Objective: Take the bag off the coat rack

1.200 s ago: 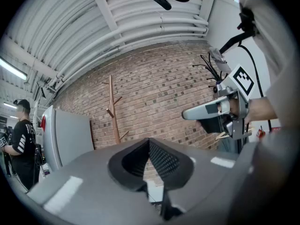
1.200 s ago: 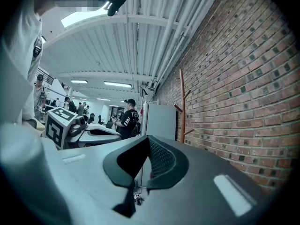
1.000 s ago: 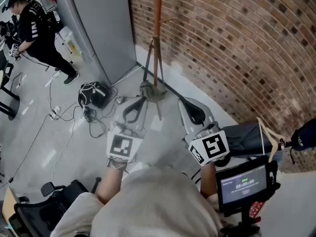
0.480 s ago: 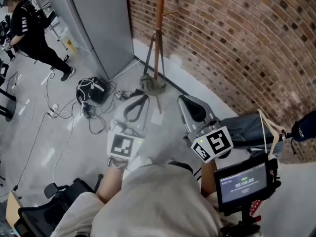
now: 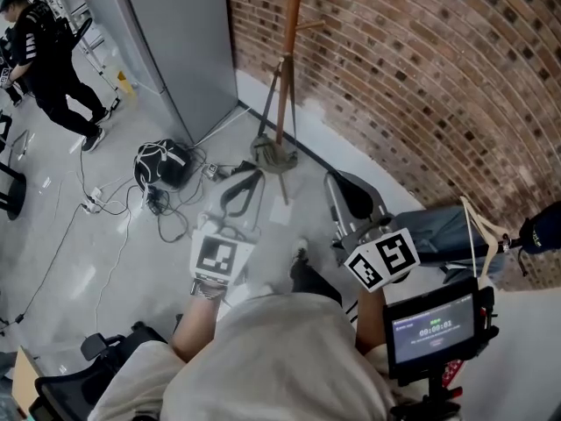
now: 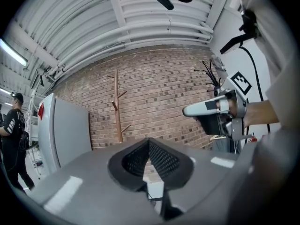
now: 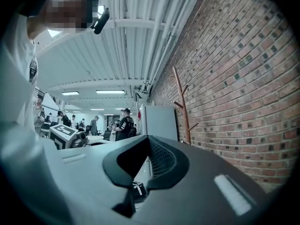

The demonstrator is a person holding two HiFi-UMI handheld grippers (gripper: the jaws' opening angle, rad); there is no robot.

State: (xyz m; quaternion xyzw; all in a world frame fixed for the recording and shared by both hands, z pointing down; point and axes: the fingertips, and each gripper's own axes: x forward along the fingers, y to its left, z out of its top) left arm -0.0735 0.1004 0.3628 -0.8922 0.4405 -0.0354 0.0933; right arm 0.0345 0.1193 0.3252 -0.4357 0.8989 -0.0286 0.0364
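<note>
The wooden coat rack (image 5: 288, 60) stands against the brick wall, and its pegs (image 6: 116, 104) look bare. A black bag (image 5: 165, 164) with white cords lies on the floor to the left of the rack's base. My left gripper (image 5: 242, 191) is shut and empty, held short of the rack's foot. My right gripper (image 5: 354, 202) is shut too, with nothing in it, to the right of the rack. In the left gripper view the jaws (image 6: 149, 145) meet with the rack beyond them. The right gripper view shows its shut jaws (image 7: 149, 142), the rack (image 7: 183, 104) and the bag (image 7: 137, 189) low down.
A grey cabinet (image 5: 180, 42) stands left of the rack, with cables (image 5: 110, 204) on the floor before it. A person (image 5: 44, 55) walks at the far left. A hanger (image 5: 478, 226) with dark clothes hangs at right. A small screen (image 5: 434, 327) sits near my right arm.
My right gripper has drifted right and a little nearer to me. The person at the far left has stepped along. My view has shifted slightly; a shoe now shows below.
</note>
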